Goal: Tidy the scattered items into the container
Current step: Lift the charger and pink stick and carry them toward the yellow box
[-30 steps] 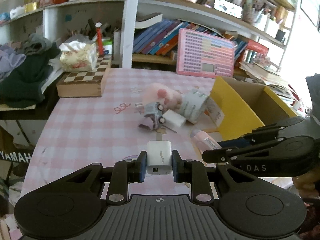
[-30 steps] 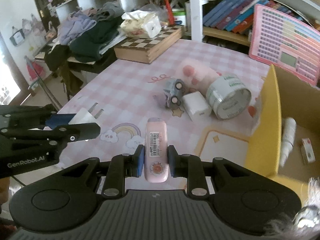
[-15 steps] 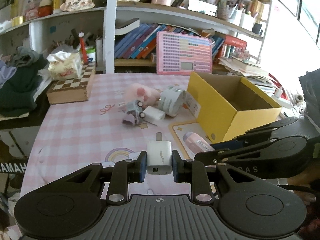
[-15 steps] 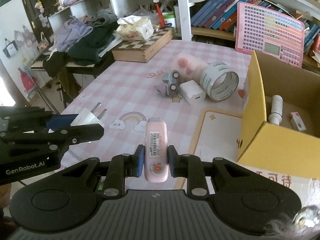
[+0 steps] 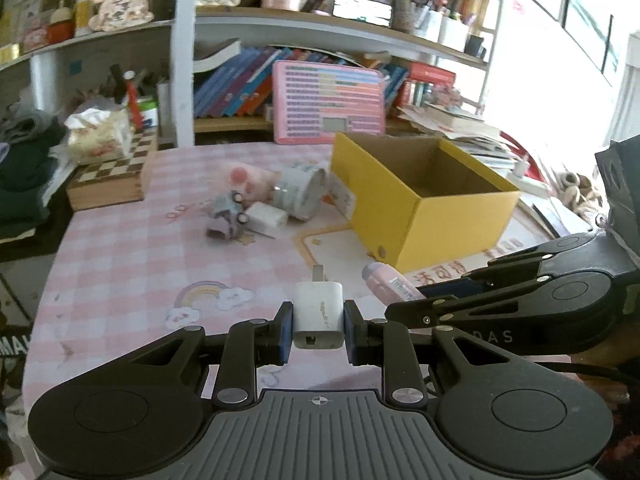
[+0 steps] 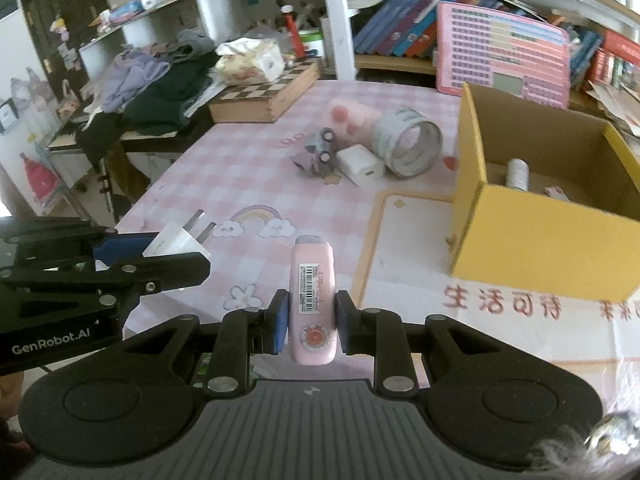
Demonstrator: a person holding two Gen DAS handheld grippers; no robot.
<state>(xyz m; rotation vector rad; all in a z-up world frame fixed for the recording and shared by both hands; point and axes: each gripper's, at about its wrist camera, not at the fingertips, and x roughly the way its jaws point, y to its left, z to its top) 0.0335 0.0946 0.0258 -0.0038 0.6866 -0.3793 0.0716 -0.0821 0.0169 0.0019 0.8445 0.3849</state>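
Both my grippers loaded above the pink-checked surface [image 6: 248, 184].
Left gripper [image 5: 319, 326] fingers clamp a white charger [image 5: 319, 316]; right gripper [image 6: 311, 322] fingers clamp a pink barcoded tube [image 6: 313, 300].

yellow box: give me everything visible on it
The yellow box is open-topped cardboard, yellow outside and plain brown inside, standing upright on the pink checked tablecloth, right of the tape roll. A white label sits on its side facing the roll. Inside lie a white bottle and a small carton. Neither tool touches it.
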